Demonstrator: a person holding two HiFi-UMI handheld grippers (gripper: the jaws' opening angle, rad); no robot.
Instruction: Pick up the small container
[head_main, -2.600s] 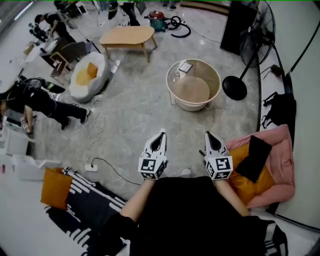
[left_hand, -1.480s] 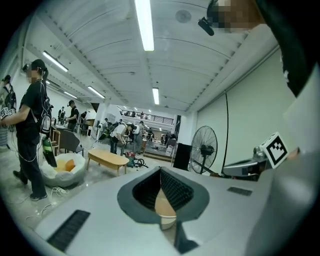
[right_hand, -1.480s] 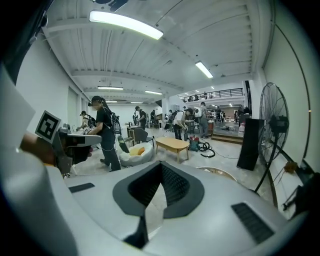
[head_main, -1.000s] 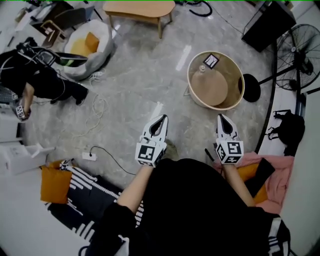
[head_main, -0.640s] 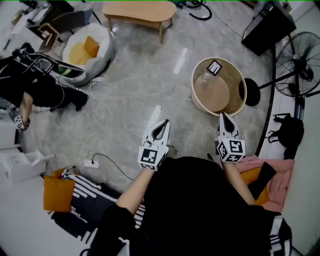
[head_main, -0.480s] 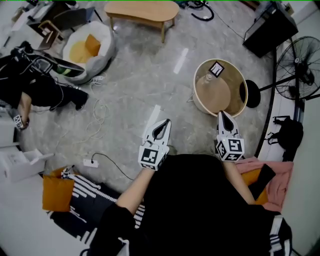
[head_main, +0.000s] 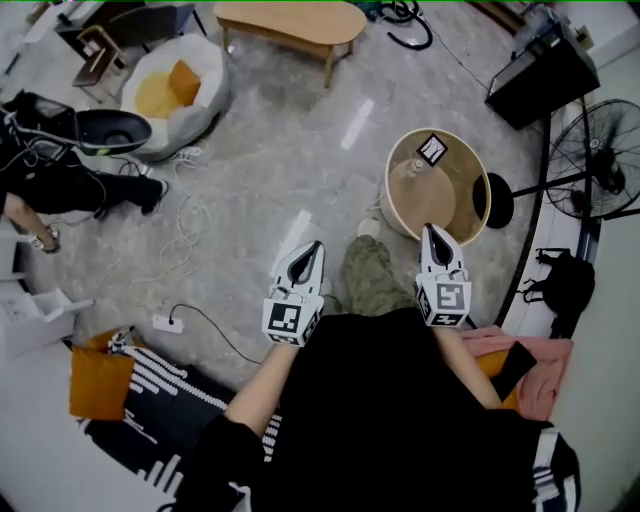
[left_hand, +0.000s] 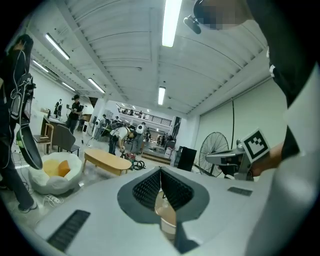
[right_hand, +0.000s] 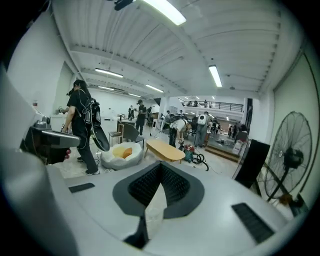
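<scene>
The small container (head_main: 407, 168), a pale little bottle, stands on the round beige table (head_main: 455, 215) beside a black-and-white marker card (head_main: 432, 148). My right gripper (head_main: 431, 233) is shut and empty, its tips at the table's near rim, a short way from the container. My left gripper (head_main: 314, 247) is shut and empty, held over the floor to the left of the table. In the left gripper view the shut jaws (left_hand: 161, 170) point toward the beige table (left_hand: 167, 215). The right gripper view shows shut jaws (right_hand: 161, 165) with nothing between them.
A standing fan (head_main: 595, 160) and a black box (head_main: 540, 70) lie right of the table. A wooden coffee table (head_main: 290, 20) and a white beanbag (head_main: 170, 90) are at the far left. A person (head_main: 50, 185) is at left. A power strip (head_main: 167, 324) lies on the floor.
The person has stepped toward the round table, which now lies just ahead of the right gripper. A leg in olive trousers shows between the grippers. Both grippers stay shut.
</scene>
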